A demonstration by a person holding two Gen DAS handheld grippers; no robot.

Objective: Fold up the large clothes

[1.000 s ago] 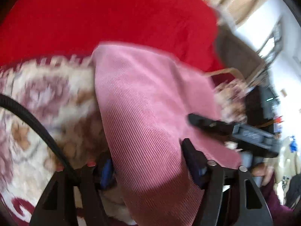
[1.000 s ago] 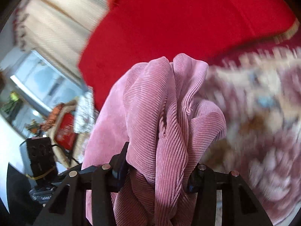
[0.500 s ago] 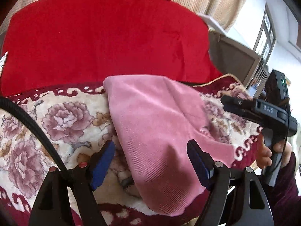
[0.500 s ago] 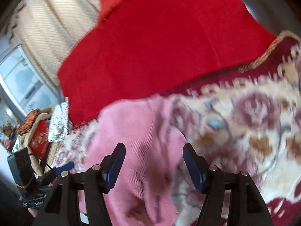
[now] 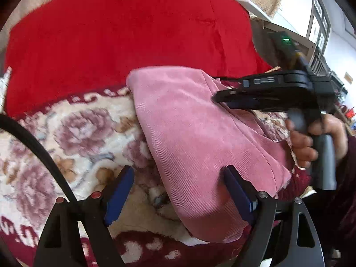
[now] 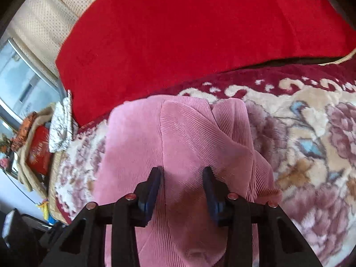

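Pink corduroy garment (image 5: pixel 200 138) fills the near ground of both wrist views, folded into a thick pad on a plush floral blanket (image 5: pixel 73 133). Nearest the lens in the left view, the left gripper (image 5: pixel 178 191) stands wide apart and has just been opening further, its blue pads (image 5: pixel 119 191) touching nothing: one sits over the blanket beside the garment's long edge, the other rides just above the cloth near the bottom corner. In the right view, the right gripper (image 6: pixel 182 189) has just been narrowing, with a ridge of corduroy between its fingers; the pads (image 6: pixel 153 187) appear clear of the cloth, so it reads as released, not clenched. Beyond the fingertips the garment's top layers overlap loosely, with a seam flap and a rumpled fold toward the outer finger. Farther on, the left view shows the person's hand (image 5: pixel 311 140) on the right gripper's handle, its fingers reaching over the garment's far side. A red cushion (image 6: pixel 200 33) closes off the background, with cream curtains (image 6: pixel 44 22) behind it. The fold looks near done, yet the risk is plain: if the right fingers pinch only the upper layer, lifting could peel the stack open, and the soft blanket could let the pad slide or sag unevenly.
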